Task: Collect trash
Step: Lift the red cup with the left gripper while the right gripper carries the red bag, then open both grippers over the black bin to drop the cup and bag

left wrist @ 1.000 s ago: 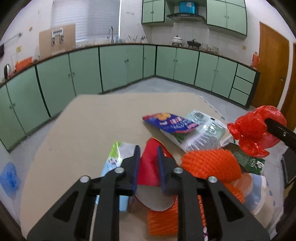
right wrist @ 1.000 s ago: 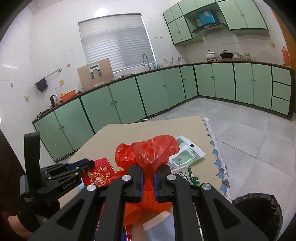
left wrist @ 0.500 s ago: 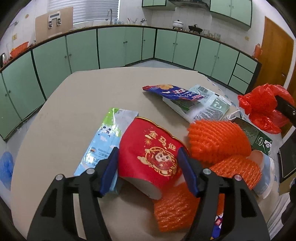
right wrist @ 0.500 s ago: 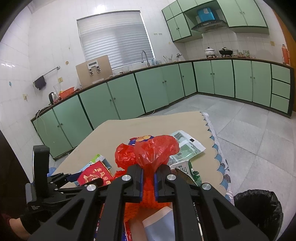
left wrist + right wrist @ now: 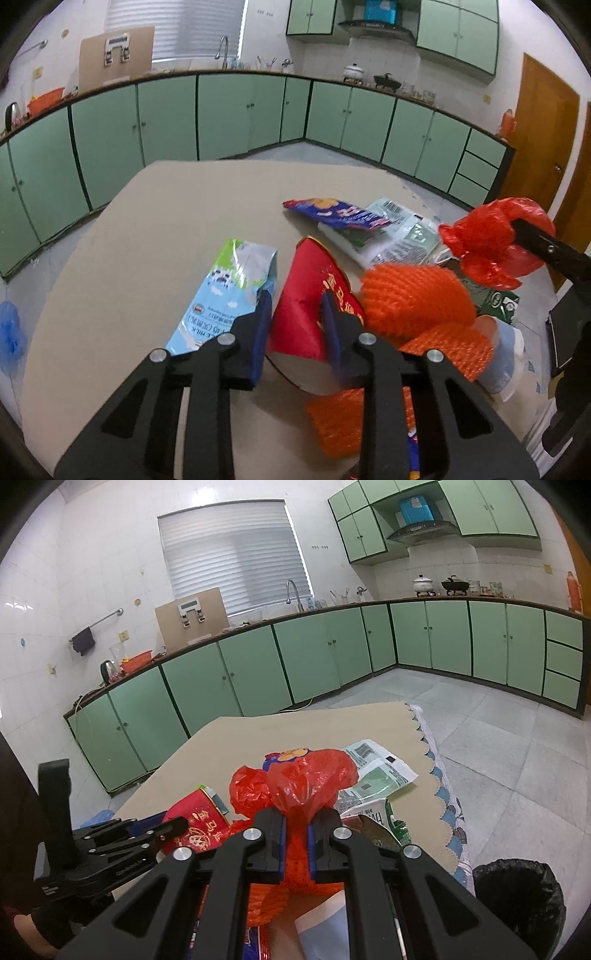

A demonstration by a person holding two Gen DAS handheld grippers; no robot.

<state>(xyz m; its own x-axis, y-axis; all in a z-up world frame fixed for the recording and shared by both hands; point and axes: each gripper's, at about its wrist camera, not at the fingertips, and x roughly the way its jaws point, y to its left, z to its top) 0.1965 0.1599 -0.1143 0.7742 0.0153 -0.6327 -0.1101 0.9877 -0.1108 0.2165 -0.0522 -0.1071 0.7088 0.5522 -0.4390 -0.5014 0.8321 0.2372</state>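
Right gripper point(image 5: 295, 834) pinches a crumpled red plastic bag point(image 5: 306, 779); left gripper point(image 5: 295, 314) squeezes a flattened red paper cup point(image 5: 306, 295); wrappers litter the beige table point(image 5: 166, 221), black-lined bin point(image 5: 517, 893) waiting.

Table point(image 5: 155, 229): we see it in front of the corner run of kitchen cabinets point(image 5: 229, 110), with the trash heaped on its near right part.
Milk carton point(image 5: 225, 291): it lies flat at the left of the heap, just left of our left gripper point(image 5: 295, 314).
Paper cup point(image 5: 310, 295): on its side between the left gripper's fingers, right of the carton.
Foam fruit nets point(image 5: 413, 299): right of the cup, touching it.
Snack packet point(image 5: 332, 212): behind the cup, lying on the printed wrappers point(image 5: 399, 236).
Plastic bag point(image 5: 299, 779): in our right gripper point(image 5: 297, 834), above the heap's right side.
Bin point(image 5: 517, 897): on the floor, right of the table.
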